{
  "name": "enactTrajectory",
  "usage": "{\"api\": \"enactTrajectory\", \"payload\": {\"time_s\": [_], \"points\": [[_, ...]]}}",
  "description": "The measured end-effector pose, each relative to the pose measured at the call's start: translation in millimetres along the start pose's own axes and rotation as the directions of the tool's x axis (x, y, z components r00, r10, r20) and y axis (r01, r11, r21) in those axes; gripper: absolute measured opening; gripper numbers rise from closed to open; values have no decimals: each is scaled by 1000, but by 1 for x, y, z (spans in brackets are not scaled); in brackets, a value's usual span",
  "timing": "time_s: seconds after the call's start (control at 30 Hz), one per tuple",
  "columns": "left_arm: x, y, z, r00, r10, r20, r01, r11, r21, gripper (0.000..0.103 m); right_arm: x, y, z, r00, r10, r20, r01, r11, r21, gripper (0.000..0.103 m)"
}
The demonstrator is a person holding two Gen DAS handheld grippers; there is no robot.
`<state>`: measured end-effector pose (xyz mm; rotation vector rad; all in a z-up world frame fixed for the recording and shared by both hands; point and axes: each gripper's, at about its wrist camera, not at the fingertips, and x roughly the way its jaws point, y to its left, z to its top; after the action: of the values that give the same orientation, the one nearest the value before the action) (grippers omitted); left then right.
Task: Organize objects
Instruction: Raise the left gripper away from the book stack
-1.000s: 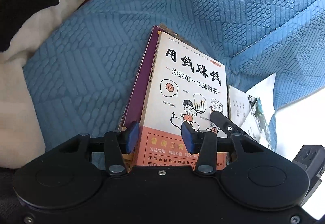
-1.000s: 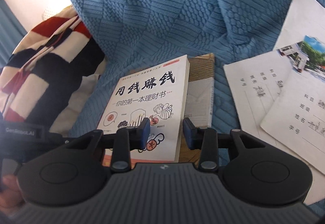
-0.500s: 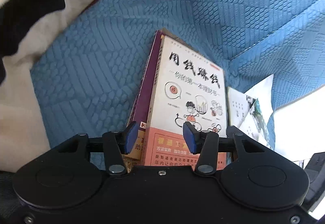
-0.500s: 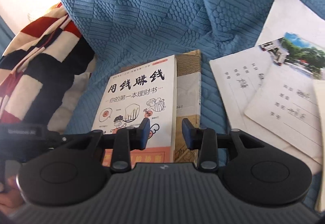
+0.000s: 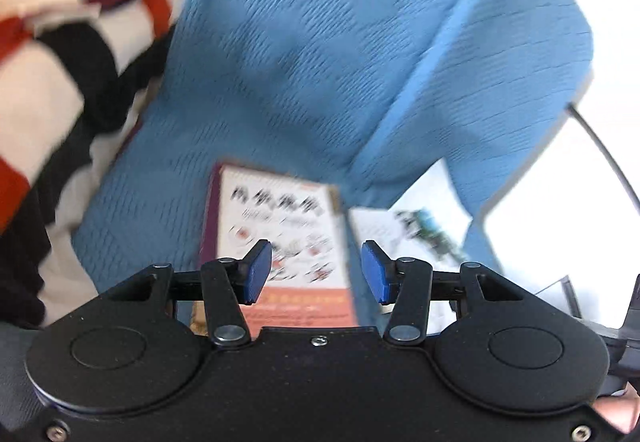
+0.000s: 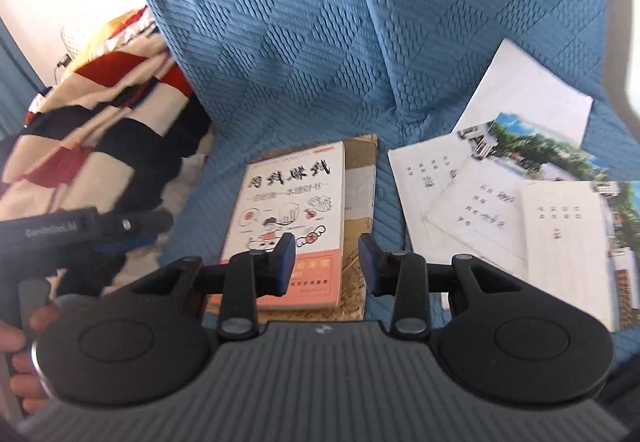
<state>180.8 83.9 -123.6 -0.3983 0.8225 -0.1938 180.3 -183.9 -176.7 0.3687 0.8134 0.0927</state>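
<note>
- The left gripper point(image 5: 316, 270) is hanging in the air above the blue sofa cover point(image 5: 304, 53), and its two blue pads point(image 5: 258, 270) are standing apart with nothing between them.
- Its jaws have just been opening a little, and no thing is sitting in the gap; the pads are touching nothing.
- The right gripper point(image 6: 327, 265) is also hovering above the seat, its jaws are standing partly apart, and it is holding nothing.
- The white and orange book point(image 6: 294, 217) is lying flat on the seat, on top of other books: a purple one point(image 5: 210, 226) is showing at its left edge, and a brown one point(image 6: 360, 177) is sticking out at its right and far side.
- Both grippers are looking down at this pile from above, and neither one is touching it.
- The loose papers point(image 6: 472, 193), some white with small writing and some with a colour photograph, are lying overlapped on the seat to the right of the pile, apart from it.
- A striped blanket point(image 6: 96, 145) in red, black and cream is lying in a heap at the left side of the seat.
- In the right wrist view the left gripper is showing at the left edge, and a person's hand point(image 6: 18, 354) is holding its handle.
- The left wrist view is blurred, so the print on the cover is not readable there.
</note>
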Motion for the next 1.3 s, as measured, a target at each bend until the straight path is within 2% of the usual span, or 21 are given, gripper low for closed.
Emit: {"api": "enactTrajectory", "payload": {"time_s": [0.17, 0.47, 0.6, 0.7, 1.1, 1.3], "points": [[-42, -39, 4, 998, -24, 56, 22, 999, 30, 48, -58, 8, -1, 998, 27, 65, -28, 1000, 14, 39], [-81, -91, -19, 996, -70, 58, 65, 994, 82, 48, -125, 9, -20, 991, -10, 131, 10, 1000, 1, 39], [-85, -105, -34, 994, -93, 54, 88, 992, 94, 48, -139, 4, -34, 991, -31, 130, 29, 999, 17, 39], [-82, -117, -44, 997, -75, 36, 70, 990, 121, 48, -149, 3, -44, 988, -58, 144, 57, 998, 7, 39], [-72, -148, -68, 990, -135, -41, 140, 981, 134, 48, -169, -25, -72, 981, -132, 143, 118, 988, 104, 40], [-66, -155, -76, 982, -176, -70, 184, 975, 125, 50, -173, -29, -79, 977, -149, 155, 133, 985, 111, 40]]}}
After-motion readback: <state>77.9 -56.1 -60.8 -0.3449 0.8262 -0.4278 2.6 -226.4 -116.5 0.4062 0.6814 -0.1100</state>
